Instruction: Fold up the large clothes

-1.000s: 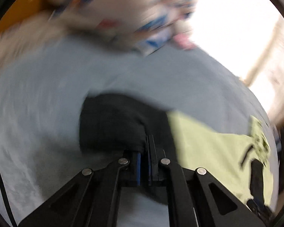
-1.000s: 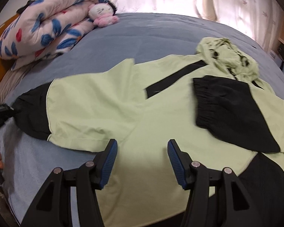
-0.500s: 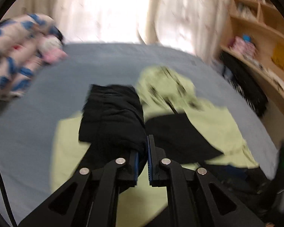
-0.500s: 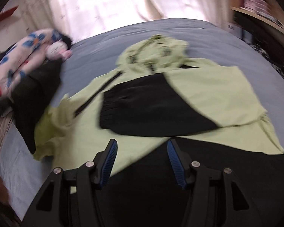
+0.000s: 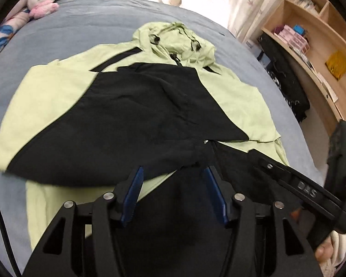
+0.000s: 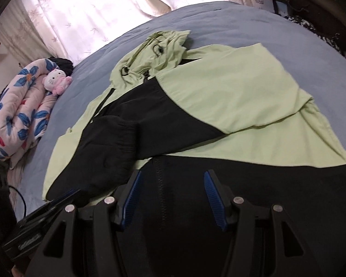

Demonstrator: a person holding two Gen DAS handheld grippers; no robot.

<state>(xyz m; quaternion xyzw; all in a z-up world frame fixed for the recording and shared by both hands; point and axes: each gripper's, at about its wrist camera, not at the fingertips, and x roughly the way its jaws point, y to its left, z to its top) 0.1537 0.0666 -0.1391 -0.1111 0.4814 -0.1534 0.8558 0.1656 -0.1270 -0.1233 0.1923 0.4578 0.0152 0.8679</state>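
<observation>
Blue bed (image 5: 85, 23) underlies jacket (image 5: 237, 97), spread ahead of both grippers. Black sleeve (image 5: 131, 120), clamped half second ago, now released across chest by left gripper (image 5: 173, 192); fingers parted, empty. Right gripper (image 6: 171, 196) likewise parted. Both sleeves judged folded; hem fold next.

Black angular linkages on left tool (image 5: 173, 173), silver screws, ribbed blue pads (image 5: 133, 196). Same build on right tool (image 6: 171, 175). Bare fingertip skin (image 5: 323, 251), lower right of frame.

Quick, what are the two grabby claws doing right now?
Left gripper: open, holding nothing, above the jacket.
Right gripper: open, holding nothing.
</observation>
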